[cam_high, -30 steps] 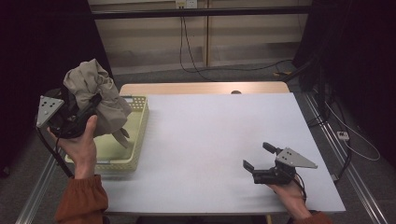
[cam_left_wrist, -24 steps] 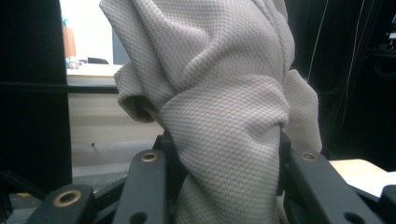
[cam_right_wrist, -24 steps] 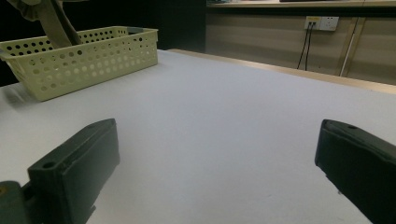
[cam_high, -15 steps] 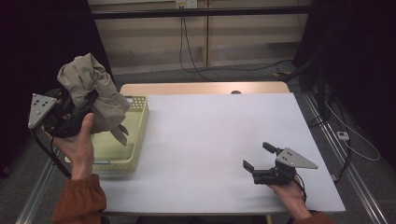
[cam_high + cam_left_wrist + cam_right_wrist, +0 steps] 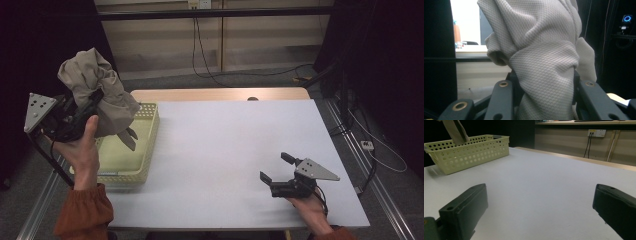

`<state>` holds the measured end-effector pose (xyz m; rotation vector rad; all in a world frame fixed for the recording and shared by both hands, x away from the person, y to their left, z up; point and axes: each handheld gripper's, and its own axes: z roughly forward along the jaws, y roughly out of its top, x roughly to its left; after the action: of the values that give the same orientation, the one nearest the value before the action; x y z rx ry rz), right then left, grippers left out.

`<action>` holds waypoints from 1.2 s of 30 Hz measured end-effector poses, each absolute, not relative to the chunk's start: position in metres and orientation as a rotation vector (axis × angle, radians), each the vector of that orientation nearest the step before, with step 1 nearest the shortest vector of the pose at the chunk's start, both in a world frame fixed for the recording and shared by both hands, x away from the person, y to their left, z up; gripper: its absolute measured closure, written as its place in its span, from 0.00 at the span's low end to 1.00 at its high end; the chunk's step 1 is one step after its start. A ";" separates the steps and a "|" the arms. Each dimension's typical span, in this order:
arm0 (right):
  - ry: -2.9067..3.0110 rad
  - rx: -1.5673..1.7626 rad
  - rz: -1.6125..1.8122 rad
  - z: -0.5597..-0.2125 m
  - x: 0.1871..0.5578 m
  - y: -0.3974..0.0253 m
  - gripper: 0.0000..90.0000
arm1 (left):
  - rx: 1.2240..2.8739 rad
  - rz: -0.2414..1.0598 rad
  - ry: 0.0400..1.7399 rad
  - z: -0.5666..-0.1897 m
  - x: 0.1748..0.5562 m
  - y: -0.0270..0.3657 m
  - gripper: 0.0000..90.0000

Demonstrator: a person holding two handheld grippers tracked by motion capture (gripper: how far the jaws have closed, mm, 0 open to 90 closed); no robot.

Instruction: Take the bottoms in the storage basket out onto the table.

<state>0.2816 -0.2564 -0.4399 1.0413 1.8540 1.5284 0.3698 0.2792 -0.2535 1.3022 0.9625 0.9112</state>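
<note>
- Beige knit cloth (image 5: 97, 95): one bunched piece, raised clear above the basket's left end, a loose tail hanging down toward it; I see its weave packed between the jaws in the left gripper view (image 5: 544, 62).
- Left gripper (image 5: 87, 105): my jaws clamped on the cloth, held high at the table's left edge.
- Pale yellow perforated basket (image 5: 145, 150): stands on the white table (image 5: 225, 145), left side.
- Right gripper (image 5: 276, 167): jaws spread wide, nothing between them, resting low near the table's front right, well apart from the basket.
</note>
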 end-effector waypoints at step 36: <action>1.853 1.033 1.532 -0.439 0.281 -0.257 0.00 | 1.292 0.810 0.851 -0.232 0.343 0.252 0.70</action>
<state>0.2808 -0.2565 -0.4394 1.0328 1.8535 1.5319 0.3425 0.2517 -0.2318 1.2922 0.8509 0.8104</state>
